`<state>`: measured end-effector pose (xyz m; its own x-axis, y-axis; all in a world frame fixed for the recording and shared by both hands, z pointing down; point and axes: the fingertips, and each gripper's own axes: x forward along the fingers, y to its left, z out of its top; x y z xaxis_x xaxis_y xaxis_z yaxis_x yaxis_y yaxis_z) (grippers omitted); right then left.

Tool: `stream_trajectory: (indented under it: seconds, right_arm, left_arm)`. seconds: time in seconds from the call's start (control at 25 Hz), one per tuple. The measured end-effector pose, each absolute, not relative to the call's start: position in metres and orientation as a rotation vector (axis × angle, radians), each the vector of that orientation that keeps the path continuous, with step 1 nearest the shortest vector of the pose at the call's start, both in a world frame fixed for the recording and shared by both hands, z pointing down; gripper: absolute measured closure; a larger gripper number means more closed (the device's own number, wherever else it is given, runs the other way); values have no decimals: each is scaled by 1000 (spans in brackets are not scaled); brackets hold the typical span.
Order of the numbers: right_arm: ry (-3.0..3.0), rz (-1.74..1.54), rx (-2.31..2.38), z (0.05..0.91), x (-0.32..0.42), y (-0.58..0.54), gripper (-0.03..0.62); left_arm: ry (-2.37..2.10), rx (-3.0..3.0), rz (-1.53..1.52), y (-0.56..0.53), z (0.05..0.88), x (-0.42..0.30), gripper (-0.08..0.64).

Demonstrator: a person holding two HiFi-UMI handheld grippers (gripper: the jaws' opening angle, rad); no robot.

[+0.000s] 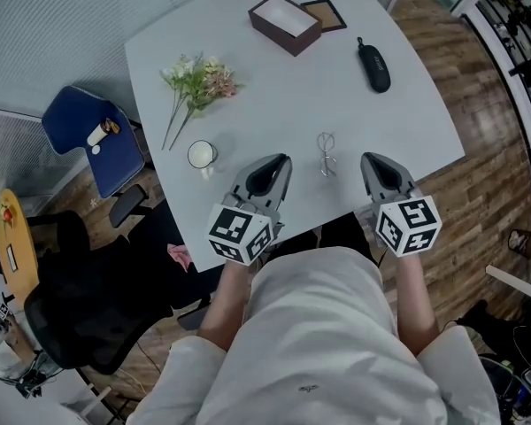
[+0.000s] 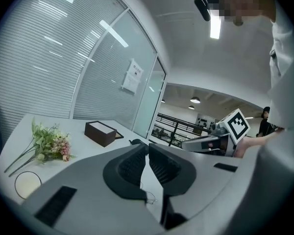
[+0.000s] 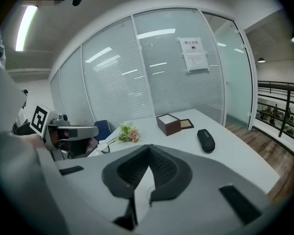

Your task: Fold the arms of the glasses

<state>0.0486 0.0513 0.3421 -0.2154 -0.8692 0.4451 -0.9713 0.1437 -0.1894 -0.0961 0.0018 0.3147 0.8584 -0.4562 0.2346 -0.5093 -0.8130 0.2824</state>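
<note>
Jaws of left gripper (image 2: 147, 146) and right gripper (image 3: 148, 147) are pressed together (nothing clamped); glasses (image 1: 327, 153) are seen between both jaw pairs, untouched.

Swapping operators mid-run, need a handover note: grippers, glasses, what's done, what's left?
Left gripper: shut, empty, over the table's near edge.
Right gripper: shut, empty, same.
Glasses: flat on the table between the two grippers, touched by neither.
Done: unclear. The glasses show too small to tell whether the arms are folded.
Left: check the arms and fold any that stands open.
</note>
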Motion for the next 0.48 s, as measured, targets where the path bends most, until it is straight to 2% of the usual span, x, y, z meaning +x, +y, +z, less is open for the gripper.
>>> stream_trajectory:
  seconds: [0.48]
  right_arm:
    - [-2331,602,1796,312,35,55,588]
  left_arm:
    - [-748,2735,173,0,294,-101,534]
